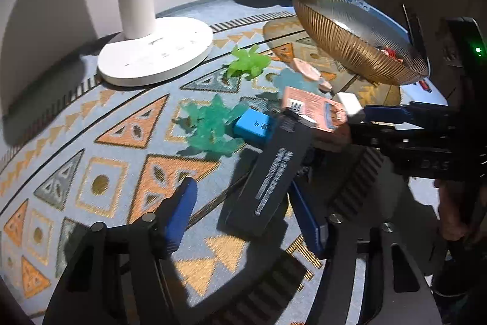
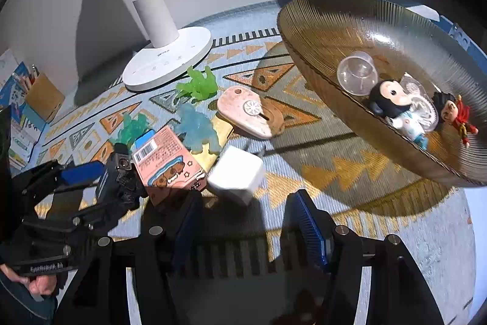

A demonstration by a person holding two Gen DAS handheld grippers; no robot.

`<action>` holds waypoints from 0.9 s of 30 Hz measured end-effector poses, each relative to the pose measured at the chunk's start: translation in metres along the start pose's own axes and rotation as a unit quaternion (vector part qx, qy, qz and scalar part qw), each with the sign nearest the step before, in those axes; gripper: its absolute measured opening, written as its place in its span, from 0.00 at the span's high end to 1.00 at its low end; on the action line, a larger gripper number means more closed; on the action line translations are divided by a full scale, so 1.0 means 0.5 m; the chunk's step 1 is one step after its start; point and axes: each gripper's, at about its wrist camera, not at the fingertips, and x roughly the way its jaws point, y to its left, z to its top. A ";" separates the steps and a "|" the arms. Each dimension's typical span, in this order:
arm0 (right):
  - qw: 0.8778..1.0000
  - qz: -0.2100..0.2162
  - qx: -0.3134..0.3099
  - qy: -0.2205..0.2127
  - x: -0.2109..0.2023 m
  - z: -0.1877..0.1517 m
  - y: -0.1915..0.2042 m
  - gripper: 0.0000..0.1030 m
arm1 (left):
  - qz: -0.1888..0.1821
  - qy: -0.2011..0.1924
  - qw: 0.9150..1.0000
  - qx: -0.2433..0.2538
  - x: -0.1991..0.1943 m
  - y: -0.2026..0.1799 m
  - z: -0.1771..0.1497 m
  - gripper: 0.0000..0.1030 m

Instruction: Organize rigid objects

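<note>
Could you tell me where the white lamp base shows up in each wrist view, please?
Left wrist view: the white lamp base sits upper left, on the patterned mat.
Right wrist view: it sits upper left of centre.
Shared landmark: the light green figure lies beside its near right edge.

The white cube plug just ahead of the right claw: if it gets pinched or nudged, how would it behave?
The white cube plug looks like hard, smooth plastic, so probably stiff and a bit slippery. Its flat faces suggest it slides rather than rolls. Metal prongs stick out behind, so a push might snag on the woven mat.
</note>
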 end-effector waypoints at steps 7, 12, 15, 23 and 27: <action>1.000 -0.019 0.000 -0.018 0.013 0.021 -0.004 0.60 | -0.041 -0.001 0.999 -0.004 0.010 -0.014 0.017 0.75; 1.000 -0.011 -0.007 -0.021 -0.001 0.007 -0.017 0.65 | -0.020 -0.004 0.999 -0.024 0.002 -0.016 0.006 0.75; 0.999 0.002 -0.032 -0.017 -0.019 -0.017 -0.020 0.65 | -0.025 -0.010 0.998 -0.060 -0.024 -0.004 -0.015 0.75; 0.983 0.009 -0.182 -0.001 -0.079 -0.110 -0.010 0.65 | -0.030 0.016 0.993 -0.114 -0.063 -0.002 -0.099 0.75; 0.982 -0.002 -0.190 0.009 -0.098 -0.129 -0.042 0.65 | -0.027 0.022 0.992 -0.120 -0.075 -0.001 -0.117 0.75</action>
